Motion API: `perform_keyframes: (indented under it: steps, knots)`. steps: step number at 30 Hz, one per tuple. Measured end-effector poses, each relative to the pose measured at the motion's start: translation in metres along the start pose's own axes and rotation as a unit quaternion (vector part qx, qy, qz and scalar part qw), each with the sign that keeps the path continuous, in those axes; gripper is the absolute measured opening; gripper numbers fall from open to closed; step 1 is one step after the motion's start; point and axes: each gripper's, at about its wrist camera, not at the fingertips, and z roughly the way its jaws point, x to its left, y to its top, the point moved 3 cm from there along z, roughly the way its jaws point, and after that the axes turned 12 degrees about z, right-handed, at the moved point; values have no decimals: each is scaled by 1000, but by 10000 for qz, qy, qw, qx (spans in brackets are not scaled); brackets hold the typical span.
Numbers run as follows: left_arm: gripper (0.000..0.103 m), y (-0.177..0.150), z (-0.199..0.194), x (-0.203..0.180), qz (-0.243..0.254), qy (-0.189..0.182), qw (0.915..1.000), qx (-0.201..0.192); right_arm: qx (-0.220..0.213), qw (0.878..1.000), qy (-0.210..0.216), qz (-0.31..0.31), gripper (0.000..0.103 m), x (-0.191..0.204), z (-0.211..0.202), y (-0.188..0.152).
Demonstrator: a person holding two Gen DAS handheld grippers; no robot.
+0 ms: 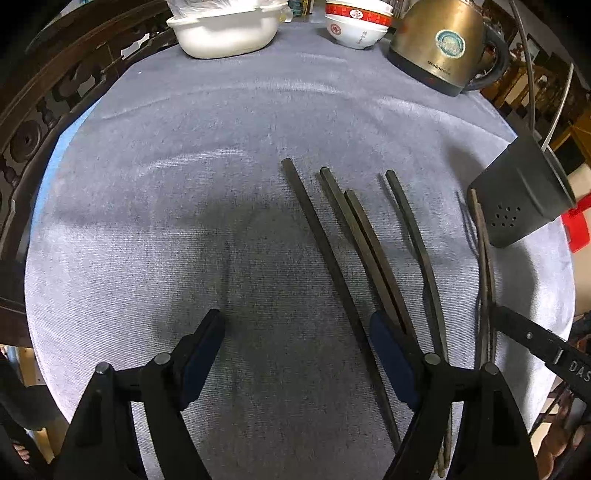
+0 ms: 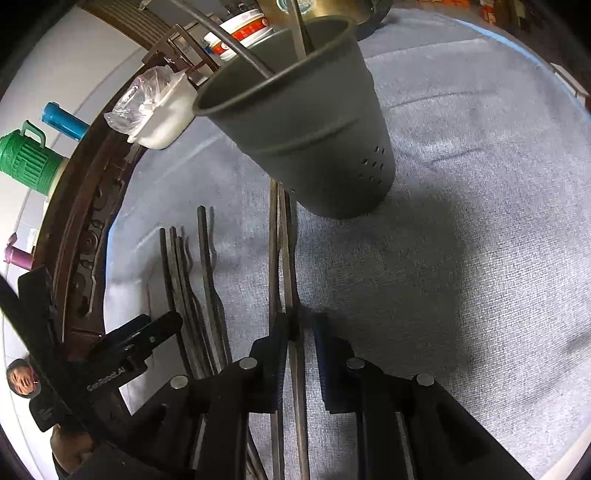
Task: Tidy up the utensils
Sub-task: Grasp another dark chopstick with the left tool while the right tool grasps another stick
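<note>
1. Your right gripper (image 2: 300, 328) is pinched nearly closed on a brown pair of chopsticks (image 2: 280, 258), gripping them partway along their length; their far ends lie just short of the grey holder (image 2: 314, 125).
2. Judged step: lift the pair and drop it into the holder. Tip the sticks upright first and clear the rim, since the holder leans and already contains utensils.
3. Your left gripper (image 1: 295, 332) stands wide apart and empty over the cloth (image 1: 184, 184); one dark chopstick (image 1: 325, 258) passes between its fingers, the other dark chopsticks (image 1: 369, 251) beside its right finger.
4. Beyond the left gripper: white dish (image 1: 225, 33), stacked bowls (image 1: 356, 26), kettle (image 1: 439, 44), all well clear.
</note>
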Motion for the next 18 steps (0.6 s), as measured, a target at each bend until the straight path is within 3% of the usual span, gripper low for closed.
perform_keyframes:
  steps: [2,4,6,7,11,14,17,18]
  knots:
    - [59,2,0,-1,152,167,9997,34,14,10000,9,-12,17,-1,-1,0]
    - [31,7,-1,-3,420,215,9989,79,67,9999,-45,-118,17,1,0,-1]
    - [15,12,0,-1,698,156,9971,255,133,9995,-131,-258,17,3,1,-1]
    - [11,14,1,-1,831,124,9960,304,176,9992,-179,-322,17,5,2,-1]
    - [9,12,2,-4,1940,281,9785,645,405,9932,-594,-916,13,15,4,-7]
    - [10,9,2,-4,2266,298,9698,853,599,9868,-837,-1247,13,20,5,-11]
    - [31,16,5,3,2037,226,9732,1043,590,9878,-931,-1100,17,20,7,-4]
    - [47,19,6,7,1856,73,9764,1106,610,9876,-961,-1081,17,21,8,-1]
